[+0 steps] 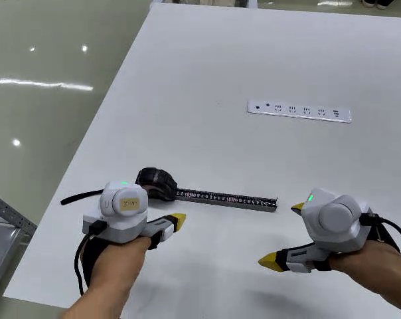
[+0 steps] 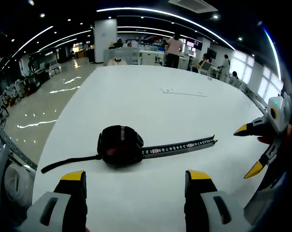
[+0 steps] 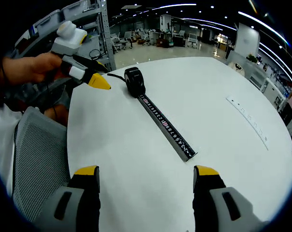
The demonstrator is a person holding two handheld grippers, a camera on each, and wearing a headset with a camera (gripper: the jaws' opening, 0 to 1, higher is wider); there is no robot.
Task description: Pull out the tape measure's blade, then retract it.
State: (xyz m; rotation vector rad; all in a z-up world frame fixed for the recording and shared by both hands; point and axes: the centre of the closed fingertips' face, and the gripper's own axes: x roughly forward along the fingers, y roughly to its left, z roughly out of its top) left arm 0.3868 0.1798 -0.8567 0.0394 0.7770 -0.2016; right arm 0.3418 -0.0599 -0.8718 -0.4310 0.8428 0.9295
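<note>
Apparently halfway: tape measure (image 1: 157, 183) on bench (image 1: 207, 73), blade (image 1: 227, 199) out, lying flat. Left gripper (image 2: 136, 176), right gripper (image 1: 283, 234): fingers spread wide, holding nothing. Retraction not yet done.

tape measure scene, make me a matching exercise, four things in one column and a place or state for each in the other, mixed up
Column one:
1. tape measure case
2. blade
3. power strip
4. right hand-held gripper

Column two:
a. white, on the far side of the table
b. open, holding nothing
c. black and rounded
d. pulled out, lying flat

Pairs: 1-c, 2-d, 3-a, 4-b
</note>
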